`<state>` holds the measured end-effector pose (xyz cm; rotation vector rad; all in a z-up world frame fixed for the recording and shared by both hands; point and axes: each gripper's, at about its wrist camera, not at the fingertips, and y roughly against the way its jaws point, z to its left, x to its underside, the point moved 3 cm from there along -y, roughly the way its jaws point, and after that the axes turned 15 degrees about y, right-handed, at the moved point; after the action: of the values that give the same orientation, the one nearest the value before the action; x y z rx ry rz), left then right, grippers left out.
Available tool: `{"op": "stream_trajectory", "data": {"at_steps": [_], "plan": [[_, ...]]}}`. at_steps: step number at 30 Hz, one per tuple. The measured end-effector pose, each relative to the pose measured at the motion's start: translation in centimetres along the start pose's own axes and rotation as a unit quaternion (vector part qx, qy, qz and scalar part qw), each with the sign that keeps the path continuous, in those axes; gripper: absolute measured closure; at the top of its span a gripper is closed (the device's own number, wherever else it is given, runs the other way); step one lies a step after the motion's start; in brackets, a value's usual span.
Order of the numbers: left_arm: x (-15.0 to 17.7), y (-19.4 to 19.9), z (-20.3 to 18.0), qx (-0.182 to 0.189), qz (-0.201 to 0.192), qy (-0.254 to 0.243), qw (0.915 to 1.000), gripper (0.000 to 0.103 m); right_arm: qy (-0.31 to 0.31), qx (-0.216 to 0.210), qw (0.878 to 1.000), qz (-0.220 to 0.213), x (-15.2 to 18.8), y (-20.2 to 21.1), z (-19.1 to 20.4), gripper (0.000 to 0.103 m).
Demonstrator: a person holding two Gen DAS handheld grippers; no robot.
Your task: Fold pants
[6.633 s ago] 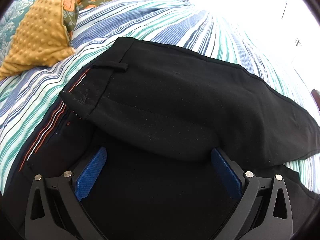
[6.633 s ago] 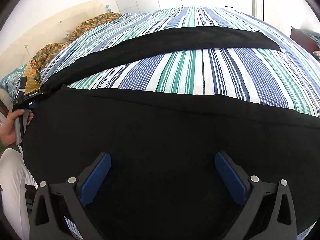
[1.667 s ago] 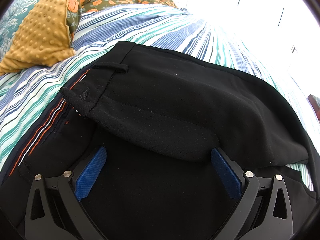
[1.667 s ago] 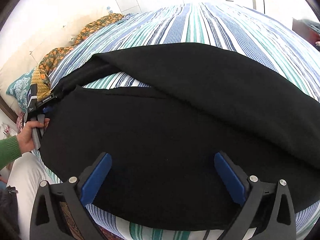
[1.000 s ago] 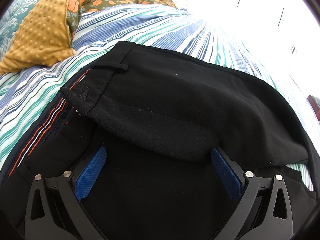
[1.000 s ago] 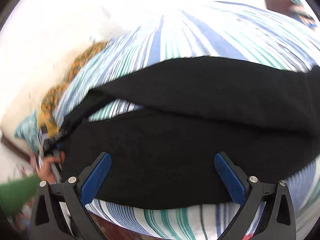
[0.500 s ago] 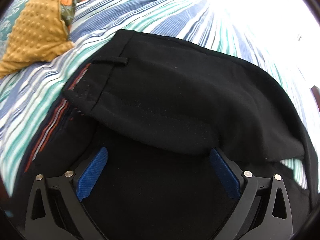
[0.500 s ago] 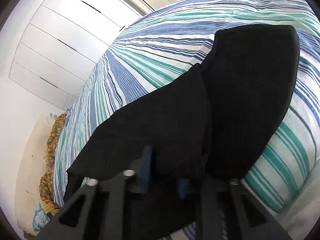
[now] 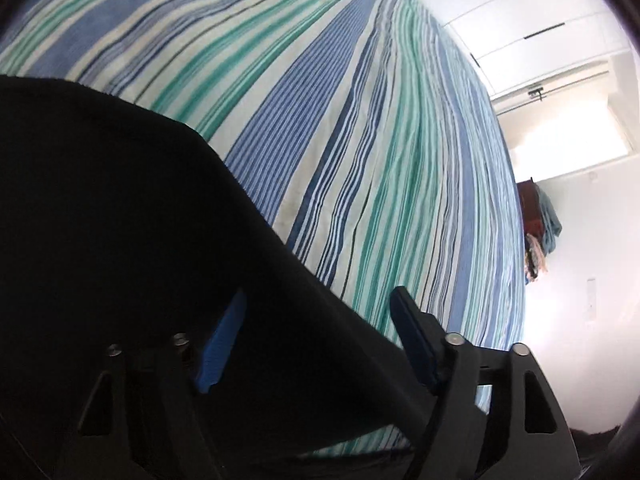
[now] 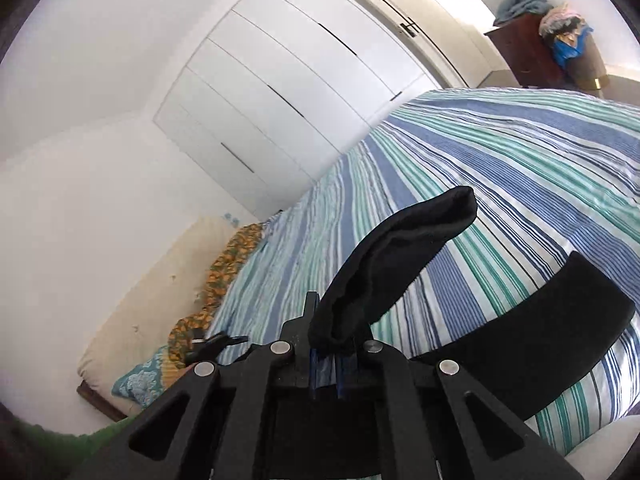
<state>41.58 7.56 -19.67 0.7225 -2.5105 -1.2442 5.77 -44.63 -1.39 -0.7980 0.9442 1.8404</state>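
The black pants (image 9: 120,220) fill the lower left of the left wrist view, lying on the striped bedspread (image 9: 380,140). My left gripper (image 9: 316,344) is open, its blue pads (image 9: 222,344) spread over the pants' edge. In the right wrist view my right gripper (image 10: 326,360) is shut on a fold of the black pants (image 10: 400,256), which stands up from between the pads. More of the pants (image 10: 540,328) lies on the bed at the lower right.
White wardrobe doors (image 10: 300,80) stand behind the bed. A dark wooden dresser (image 10: 536,52) with clothes on top stands at the far right. Patterned pillows (image 10: 224,280) lie at the headboard end. The bed's near edge runs along the lower right.
My right gripper has shut on the pants' fabric and lifted it, tilting up toward the wardrobe. My left gripper has swung right, away from the waistband and pillows, along the pants' edge.
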Motion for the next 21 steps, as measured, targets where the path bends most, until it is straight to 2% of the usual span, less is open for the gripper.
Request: {"op": "stream_trajectory", "data": {"at_steps": [1,2,3,4,6,8,11,12,13,14,15,17,18,20,21], "plan": [[0.0,-0.4,0.0,0.004,0.002,0.010,0.9999,0.061,0.007,-0.008,1.000,-0.004,-0.2,0.8,0.6,0.096],[0.1,-0.4,0.1,0.000,-0.006,0.018,0.9998,0.098,0.013,-0.016,1.000,-0.007,-0.5,1.7,0.9,0.096],[0.3,0.4,0.1,0.006,-0.023,0.022,0.9995,0.097,0.017,-0.023,1.000,-0.007,-0.5,2.3,1.0,0.096],[0.8,1.8,-0.1,0.030,-0.042,0.020,0.9985,0.097,0.020,-0.023,1.000,-0.003,-0.6,2.8,0.9,0.096],[2.3,6.2,-1.3,0.070,-0.083,-0.013,0.9939,0.098,0.034,0.009,0.999,0.023,-0.2,2.7,-0.1,0.096],[4.5,12.0,-2.5,0.097,-0.132,-0.060,0.9846,0.098,0.031,0.035,0.998,0.046,-0.2,2.1,-2.7,0.096],[10.3,20.7,-1.9,0.108,-0.222,-0.111,0.9627,0.094,0.036,0.050,0.996,0.057,-1.7,0.6,-5.4,0.096],[12.8,22.4,-0.6,0.104,-0.244,-0.116,0.9572,0.093,0.042,0.049,0.996,0.056,-2.4,0.1,-5.7,0.096],[15.2,23.0,1.1,0.092,-0.256,-0.111,0.9557,0.092,0.048,0.044,0.996,0.059,-3.1,-0.4,-6.0,0.096],[16.8,22.5,2.9,0.080,-0.256,-0.103,0.9579,0.092,0.053,0.038,0.996,0.067,-3.7,-0.7,-6.4,0.096],[18.7,20.6,4.9,0.062,-0.238,-0.088,0.9653,0.092,0.060,0.036,0.994,0.086,-3.9,-1.3,-6.8,0.096],[21.2,14.9,8.3,0.026,-0.167,-0.062,0.9837,0.090,0.074,0.064,0.986,0.137,-3.1,-2.1,-8.4,0.096],[22.0,12.1,9.3,0.015,-0.138,-0.051,0.9890,0.091,0.073,0.081,0.981,0.161,-2.3,-2.3,-9.6,0.096],[23.5,8.8,10.8,0.001,-0.122,-0.038,0.9918,0.092,0.056,0.113,0.969,0.211,0.0,-2.6,-12.7,0.096],[23.2,8.3,11.6,0.001,-0.121,-0.037,0.9920,0.093,0.048,0.129,0.963,0.233,1.3,-2.8,-14.1,0.096]]}}
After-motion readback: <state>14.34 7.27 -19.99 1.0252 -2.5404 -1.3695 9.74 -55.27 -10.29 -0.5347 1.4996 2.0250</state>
